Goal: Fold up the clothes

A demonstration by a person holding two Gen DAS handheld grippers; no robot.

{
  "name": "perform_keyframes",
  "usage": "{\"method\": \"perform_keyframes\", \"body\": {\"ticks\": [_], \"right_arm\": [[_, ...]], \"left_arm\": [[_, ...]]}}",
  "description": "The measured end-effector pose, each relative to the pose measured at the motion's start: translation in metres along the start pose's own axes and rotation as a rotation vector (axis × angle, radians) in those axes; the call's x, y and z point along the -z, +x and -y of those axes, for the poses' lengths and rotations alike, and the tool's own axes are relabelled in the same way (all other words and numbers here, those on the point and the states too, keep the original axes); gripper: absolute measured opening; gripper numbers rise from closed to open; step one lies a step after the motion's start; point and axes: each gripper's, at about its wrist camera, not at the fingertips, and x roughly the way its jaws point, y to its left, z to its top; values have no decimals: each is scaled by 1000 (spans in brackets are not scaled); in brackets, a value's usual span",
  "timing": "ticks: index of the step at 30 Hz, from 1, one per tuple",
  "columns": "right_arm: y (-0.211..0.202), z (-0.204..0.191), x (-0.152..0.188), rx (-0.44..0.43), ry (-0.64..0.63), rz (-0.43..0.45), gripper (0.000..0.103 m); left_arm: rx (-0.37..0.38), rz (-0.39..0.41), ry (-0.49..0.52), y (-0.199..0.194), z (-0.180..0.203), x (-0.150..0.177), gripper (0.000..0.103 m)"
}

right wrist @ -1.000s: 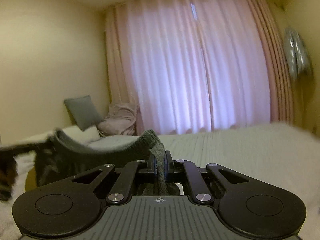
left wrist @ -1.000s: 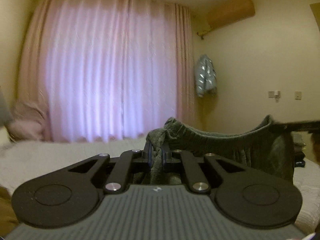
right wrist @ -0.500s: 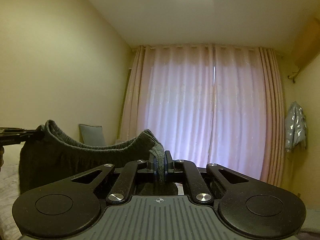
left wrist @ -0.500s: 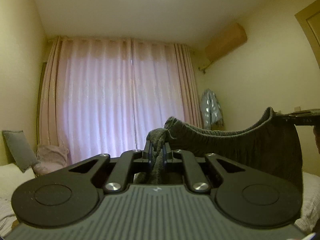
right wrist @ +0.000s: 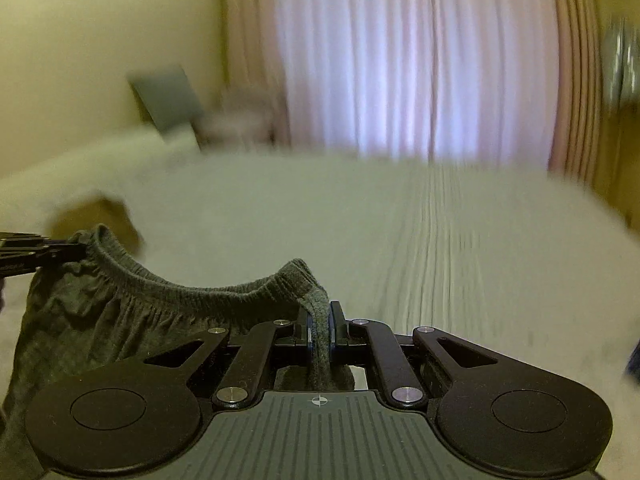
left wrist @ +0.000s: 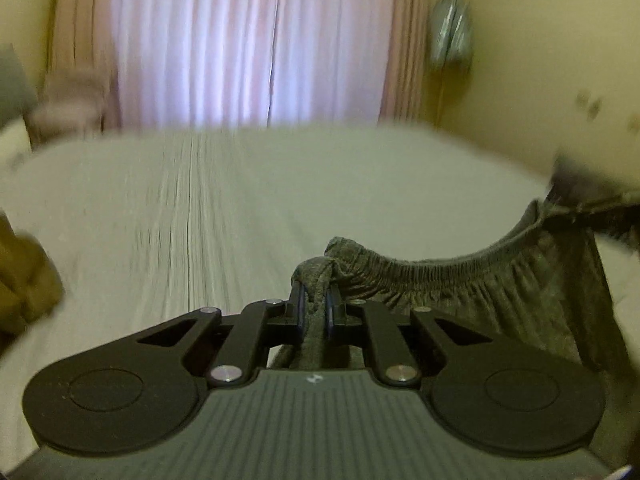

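Note:
Dark grey shorts [left wrist: 500,296] with an elastic waistband hang stretched between my two grippers above the bed. My left gripper [left wrist: 314,300] is shut on one end of the waistband, the cloth bunched between its pads. My right gripper [right wrist: 319,320] is shut on the other end of the shorts [right wrist: 132,304]. In the right wrist view the left gripper [right wrist: 52,251] shows at the far left, holding the waistband. In the left wrist view the right gripper at the far right edge is blurred. The waistband sags in a curve between them.
A wide pale bed [left wrist: 240,208] spreads below and ahead. Pink curtains [left wrist: 248,40] cover the window behind it. A grey pillow [right wrist: 168,96] and pinkish bedding lie at the head end. Something brown [left wrist: 24,280] sits at the left edge.
Both grippers swung up so the views showed the ceiling, then came down with the shorts; the views now tilt down onto the bed. Both grips stayed shut on the waistband.

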Motion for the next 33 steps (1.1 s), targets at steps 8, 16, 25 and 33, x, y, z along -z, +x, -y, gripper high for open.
{"method": "perform_keyframes", "body": {"ticks": [8,16,25,33], "right_arm": [[155,64,-15,44,-21,-109,5],[202,104,-33,106,123,-83,58],[83,143,16,126,424,-2,78],[-48,116,117,28,746,10,77]], "left_arm": [[-64,-65,0,106,-28,-19,8],[-201,-130,54,167,-51,-42,29],[-200,-107,-352,-16,-131,33,31],[-49,-83,-713,-126,-117,126,41]]}}
